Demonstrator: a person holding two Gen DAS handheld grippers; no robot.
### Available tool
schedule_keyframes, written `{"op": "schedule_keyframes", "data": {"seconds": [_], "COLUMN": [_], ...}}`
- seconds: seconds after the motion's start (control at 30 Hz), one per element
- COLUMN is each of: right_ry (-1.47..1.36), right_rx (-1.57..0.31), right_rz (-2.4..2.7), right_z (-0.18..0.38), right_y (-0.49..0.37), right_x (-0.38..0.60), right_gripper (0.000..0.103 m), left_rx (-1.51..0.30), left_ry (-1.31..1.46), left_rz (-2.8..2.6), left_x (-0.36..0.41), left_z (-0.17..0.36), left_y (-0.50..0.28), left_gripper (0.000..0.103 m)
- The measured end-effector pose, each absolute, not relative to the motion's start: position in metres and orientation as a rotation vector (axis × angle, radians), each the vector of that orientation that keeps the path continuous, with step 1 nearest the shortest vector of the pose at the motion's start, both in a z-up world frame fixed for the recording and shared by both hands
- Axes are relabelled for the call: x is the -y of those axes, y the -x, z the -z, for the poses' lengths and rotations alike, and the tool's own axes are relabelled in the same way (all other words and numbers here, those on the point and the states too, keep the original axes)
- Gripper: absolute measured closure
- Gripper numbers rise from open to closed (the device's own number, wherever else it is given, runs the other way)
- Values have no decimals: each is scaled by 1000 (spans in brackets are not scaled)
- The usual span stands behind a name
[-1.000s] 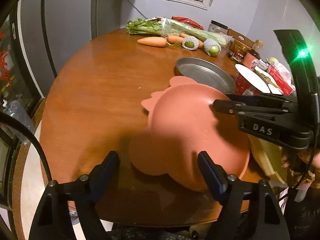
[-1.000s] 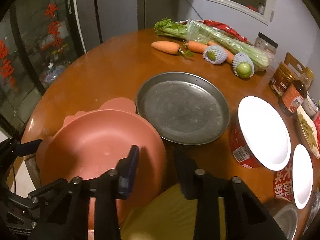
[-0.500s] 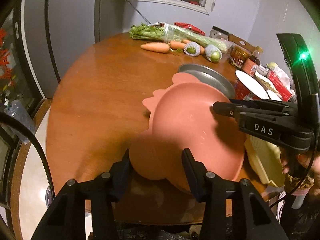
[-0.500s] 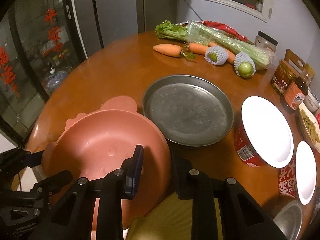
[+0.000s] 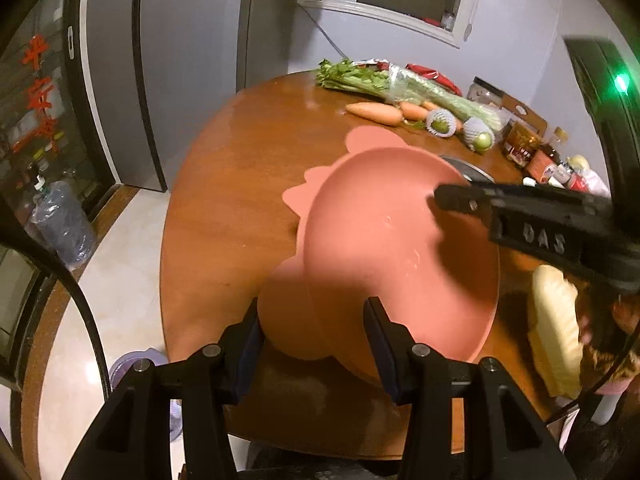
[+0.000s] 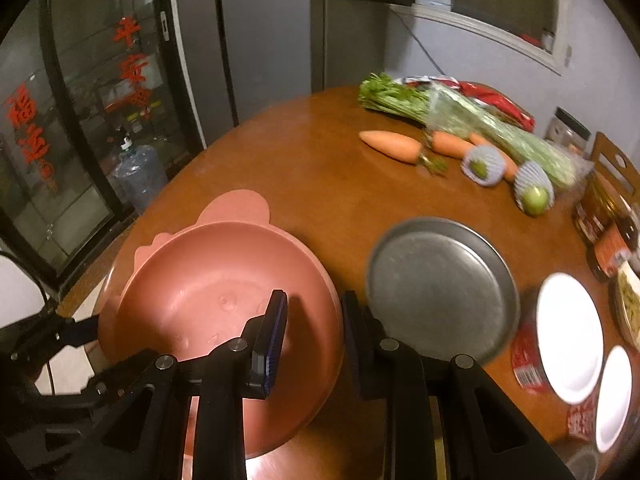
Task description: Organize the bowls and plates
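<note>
Pink bowl point(image 5: 392, 248) sits gripped at both near rims: left gripper point(image 5: 312, 344) clamps its near-left edge, right gripper point(image 6: 314, 330) pinches its right rim. Metal plate point(image 6: 440, 288) lies farther right on the table point(image 6: 304, 152).

Far across the bench point(image 6: 312, 168) lie celery point(image 6: 460, 120), carrots point(image 6: 390, 146) and netted fruit point(image 6: 534, 190); jars point(image 6: 600, 216) stand right.
</note>
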State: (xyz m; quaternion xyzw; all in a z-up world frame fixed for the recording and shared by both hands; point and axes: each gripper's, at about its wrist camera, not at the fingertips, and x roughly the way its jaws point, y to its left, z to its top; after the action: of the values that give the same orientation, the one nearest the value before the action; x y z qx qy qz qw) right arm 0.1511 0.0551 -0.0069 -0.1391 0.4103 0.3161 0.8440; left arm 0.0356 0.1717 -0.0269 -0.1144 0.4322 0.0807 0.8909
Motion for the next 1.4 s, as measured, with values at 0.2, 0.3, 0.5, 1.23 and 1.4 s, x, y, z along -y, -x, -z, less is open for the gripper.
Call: {"op": "schedule_keyframes", "data": {"seconds": [0.2,0.3,0.5,1.23,1.4], "right_ry": [319,304,296,285,285], "right_rx": [-881,-897,-902,-906,-898], "right_rz": [-673,-672,-658,-644,-647], "right_z": [16,22,27,32,30], "right_y": [-166,-175,-186,-192,-190], "right_x": [-80,-86,-89,-86,-88], "right_gripper": [73,73,73,64,64], "left_rx": [-917,-914,-912,-928,-931], "left_ry": [239,234,221,194,197], "left_rz": [-180,-177,-169,-155,-162], "left_x": [-178,-179,-178,-170,-172], "left_z": [35,35,35,34,36], "left_y": [-40,-41,-47,-57,-57], "left_gripper": [54,54,53,51,51]}}
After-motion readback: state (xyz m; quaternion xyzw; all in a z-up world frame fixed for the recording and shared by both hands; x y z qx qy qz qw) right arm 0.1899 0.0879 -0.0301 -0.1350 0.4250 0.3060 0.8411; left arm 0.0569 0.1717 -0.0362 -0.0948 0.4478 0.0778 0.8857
